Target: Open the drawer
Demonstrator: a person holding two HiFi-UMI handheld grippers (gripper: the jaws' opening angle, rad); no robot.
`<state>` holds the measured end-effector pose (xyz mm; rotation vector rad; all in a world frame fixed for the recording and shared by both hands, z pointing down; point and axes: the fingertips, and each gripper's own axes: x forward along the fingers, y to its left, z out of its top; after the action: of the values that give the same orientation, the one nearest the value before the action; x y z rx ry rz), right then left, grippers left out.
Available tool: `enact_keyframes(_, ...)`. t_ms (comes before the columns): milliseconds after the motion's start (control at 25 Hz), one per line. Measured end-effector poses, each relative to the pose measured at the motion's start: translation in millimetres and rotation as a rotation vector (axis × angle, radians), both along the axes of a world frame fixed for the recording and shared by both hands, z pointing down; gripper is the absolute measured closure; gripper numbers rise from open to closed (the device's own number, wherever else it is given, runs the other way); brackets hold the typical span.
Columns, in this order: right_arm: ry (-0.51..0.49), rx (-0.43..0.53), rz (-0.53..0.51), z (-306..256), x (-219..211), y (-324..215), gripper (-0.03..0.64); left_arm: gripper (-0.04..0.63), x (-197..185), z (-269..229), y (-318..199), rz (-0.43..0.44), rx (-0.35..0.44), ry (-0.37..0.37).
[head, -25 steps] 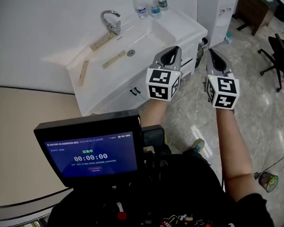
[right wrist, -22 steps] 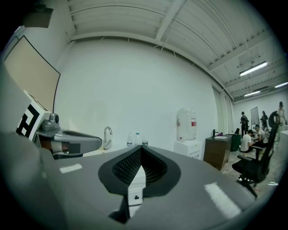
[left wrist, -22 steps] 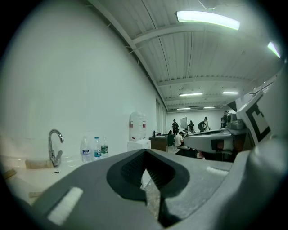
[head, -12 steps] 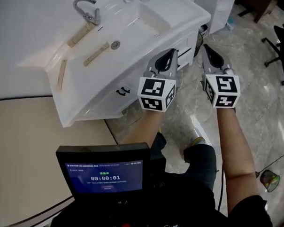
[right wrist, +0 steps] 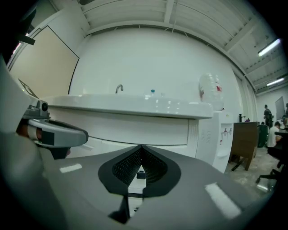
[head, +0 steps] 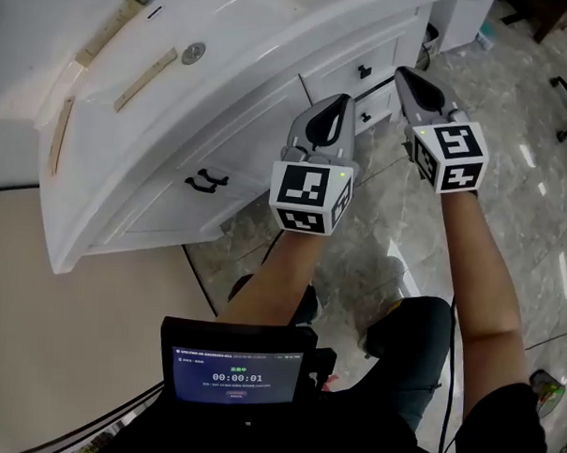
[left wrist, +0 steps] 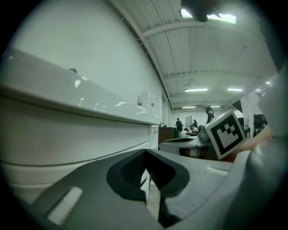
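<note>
Beneath the basin (head: 238, 25), the white drawer (head: 340, 81) is shut, black-handled.

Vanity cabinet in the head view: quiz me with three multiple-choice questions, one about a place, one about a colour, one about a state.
1. The drawers sit: A right of the cabinet doors; B above the sink; C on the floor.
2. The drawer knobs are: A gold; B black; C white.
3. The right gripper is: A clamped on a knob; B wide open; C shut, empty.
Answers: A, they lie right of the handled doors; B, dark against white fronts; C, its jaws meet with nothing between.
</note>
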<state>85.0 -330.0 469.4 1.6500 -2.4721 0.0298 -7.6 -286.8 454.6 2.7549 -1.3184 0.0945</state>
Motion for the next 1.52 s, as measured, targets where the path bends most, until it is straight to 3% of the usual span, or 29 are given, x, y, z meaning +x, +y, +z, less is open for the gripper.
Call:
enact_keyframes(160, -0.027, -0.021, -0.033, 67.5, -8.1, -36.1, 0.589, 0.572, 7.1, 47.1, -21.0, -0.004, 0.025, 0.025)
enact_keyframes(440, -0.053, -0.040, -0.103, 137.1, -26.8, -81.7, 0.465, 0.547, -2.9, 96.0, -45.4, -0.059, 0.058, 0.025)
enact_keyframes(680, -0.051, -0.021, -0.144, 147.8, -35.4, -96.1, 0.453, 0.540, -11.0, 111.1, -49.6, -0.093, 0.073, 0.033)
enact_keyframes(1080, -0.080, -0.037, -0.130, 147.6, -35.7, -96.2, 0.471, 0.540, -16.7, 103.6, -37.9, -0.117, 0.080, 0.037)
enact_keyframes(1520, -0.070, -0.053, -0.135, 147.7, -18.8, -69.6, 0.472, 0.540, 8.0, 98.4, -15.7, -0.104, 0.076, 0.030)
